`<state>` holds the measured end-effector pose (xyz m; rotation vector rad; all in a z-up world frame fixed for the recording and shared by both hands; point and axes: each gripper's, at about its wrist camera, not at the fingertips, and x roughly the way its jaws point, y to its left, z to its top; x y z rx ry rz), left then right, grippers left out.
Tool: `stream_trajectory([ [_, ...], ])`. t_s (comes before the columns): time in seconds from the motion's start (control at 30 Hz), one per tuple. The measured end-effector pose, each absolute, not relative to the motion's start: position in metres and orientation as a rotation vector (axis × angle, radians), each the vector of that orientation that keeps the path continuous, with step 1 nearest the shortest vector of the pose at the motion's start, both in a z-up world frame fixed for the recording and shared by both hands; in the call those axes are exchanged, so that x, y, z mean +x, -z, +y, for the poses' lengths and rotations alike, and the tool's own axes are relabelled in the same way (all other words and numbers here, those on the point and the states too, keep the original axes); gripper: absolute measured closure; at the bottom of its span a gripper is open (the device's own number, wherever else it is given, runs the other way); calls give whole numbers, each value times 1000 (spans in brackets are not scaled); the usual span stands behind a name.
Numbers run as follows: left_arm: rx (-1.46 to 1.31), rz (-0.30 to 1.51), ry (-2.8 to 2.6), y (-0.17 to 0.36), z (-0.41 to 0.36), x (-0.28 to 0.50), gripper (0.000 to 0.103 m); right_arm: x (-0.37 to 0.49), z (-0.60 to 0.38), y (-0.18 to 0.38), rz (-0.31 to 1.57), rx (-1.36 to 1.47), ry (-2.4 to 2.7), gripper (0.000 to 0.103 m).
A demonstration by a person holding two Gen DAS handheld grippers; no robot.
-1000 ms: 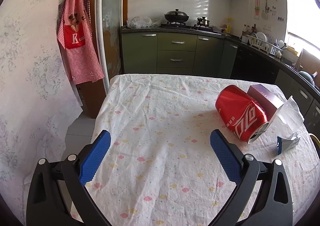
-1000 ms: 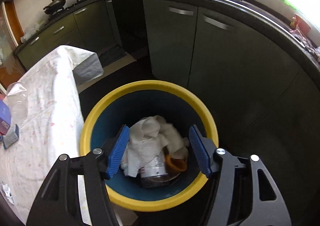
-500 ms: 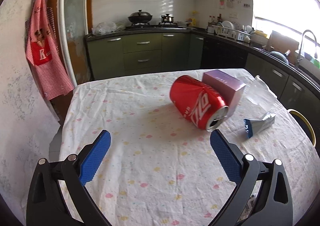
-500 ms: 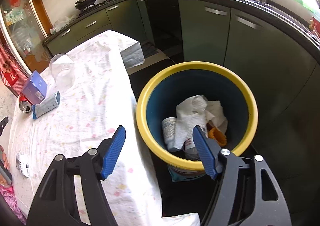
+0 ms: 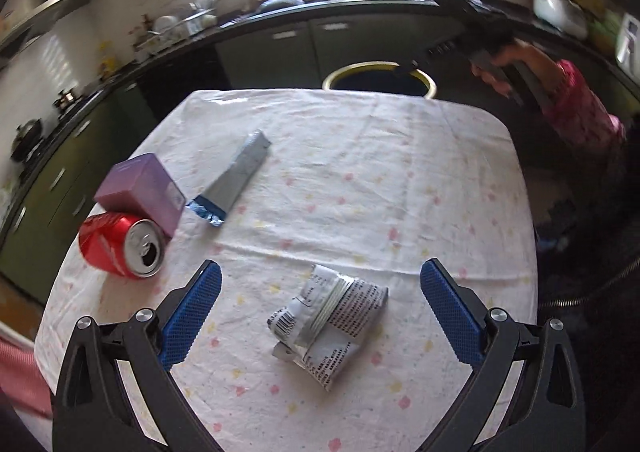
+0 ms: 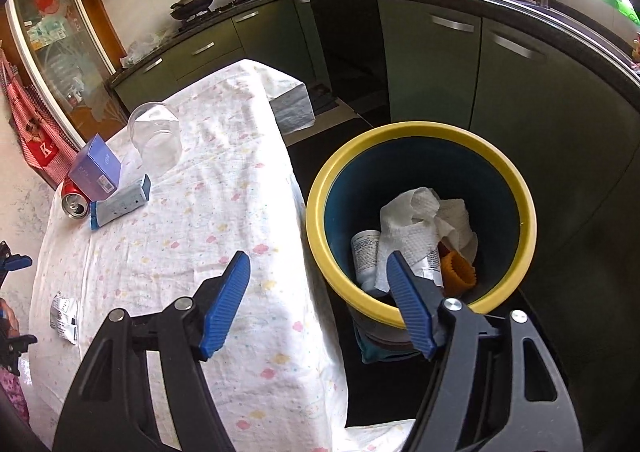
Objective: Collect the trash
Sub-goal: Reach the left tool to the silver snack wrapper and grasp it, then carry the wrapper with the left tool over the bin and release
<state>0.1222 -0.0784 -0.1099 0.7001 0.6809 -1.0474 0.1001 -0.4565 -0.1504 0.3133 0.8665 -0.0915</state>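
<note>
My left tongs [image 5: 320,310] have swung from the can [image 5: 120,248] to gape around a crumpled wrapper [image 5: 328,326] on the worktop [image 5: 380,180]; my right tongs [image 6: 320,302], just widening, empty, straddle the bin [image 6: 420,220] rim.

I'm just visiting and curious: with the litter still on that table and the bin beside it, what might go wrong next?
1. The crumpled wrapper lies flat on the loose tablecloth; the open left gripper might pinch cloth along with it.
2. The red can lies on its side against the purple box, so a nudge might roll it off the edge.
3. The bin stands below the table's side; a wrapper released early could miss it.
</note>
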Motion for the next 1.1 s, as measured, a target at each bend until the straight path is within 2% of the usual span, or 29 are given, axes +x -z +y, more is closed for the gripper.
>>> stream_trajectory([
  [0.13, 806, 753, 1094, 129, -93, 134, 5, 100, -455, 151, 870, 325, 75, 36],
  [0.33, 805, 845, 1140, 149, -94, 149, 5, 100, -456, 150, 875, 326, 69, 36],
  [0.5, 786, 909, 1173, 153, -89, 152, 20, 102, -457, 152, 882, 337, 65, 35],
  [0.63, 765, 942, 1172, 152, -84, 151, 27, 105, -454, 157, 897, 337, 52, 35],
  [0.73, 739, 960, 1167, 149, -79, 151, 38, 106, -452, 159, 903, 339, 41, 35],
  [0.8, 712, 976, 1158, 147, -76, 151, 50, 106, -452, 161, 906, 340, 38, 35],
  [1.1, 699, 990, 1089, 140, -91, 142, 50, 101, -464, 165, 898, 373, 38, 35],
])
